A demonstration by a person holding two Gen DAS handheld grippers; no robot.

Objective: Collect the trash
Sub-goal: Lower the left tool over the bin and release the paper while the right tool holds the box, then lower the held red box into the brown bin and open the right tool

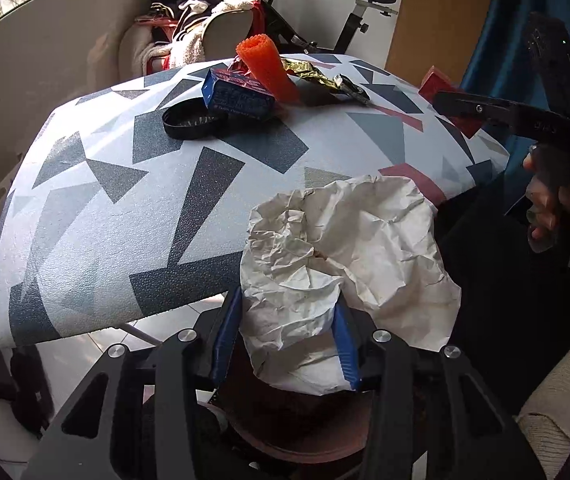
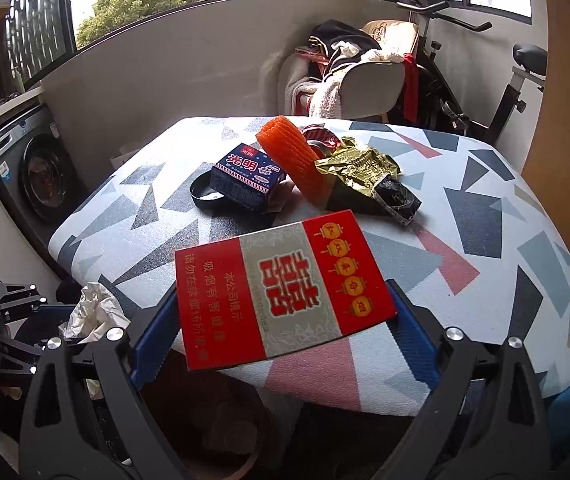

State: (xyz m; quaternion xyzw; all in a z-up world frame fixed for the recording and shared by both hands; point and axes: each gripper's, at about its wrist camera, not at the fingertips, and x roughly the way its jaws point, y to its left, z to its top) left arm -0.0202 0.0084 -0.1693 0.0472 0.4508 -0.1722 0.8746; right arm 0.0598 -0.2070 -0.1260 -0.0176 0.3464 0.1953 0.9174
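Note:
My left gripper (image 1: 287,340) is shut on a crumpled white paper (image 1: 345,248), held past the near edge of the patterned table (image 1: 125,208); the paper also shows in the right wrist view (image 2: 93,312). My right gripper (image 2: 285,328) is shut on a flat red cigarette carton (image 2: 281,288), held over the table's near edge. On the table's far side lie a blue box (image 2: 245,178), an orange foam net (image 2: 297,156), a gold wrapper (image 2: 361,172) and a black ring lid (image 2: 205,194).
A brown bin (image 1: 297,436) sits below the left gripper. A chair piled with clothes (image 2: 349,68) and an exercise bike (image 2: 497,96) stand behind the table. A washing machine (image 2: 33,168) is at the left.

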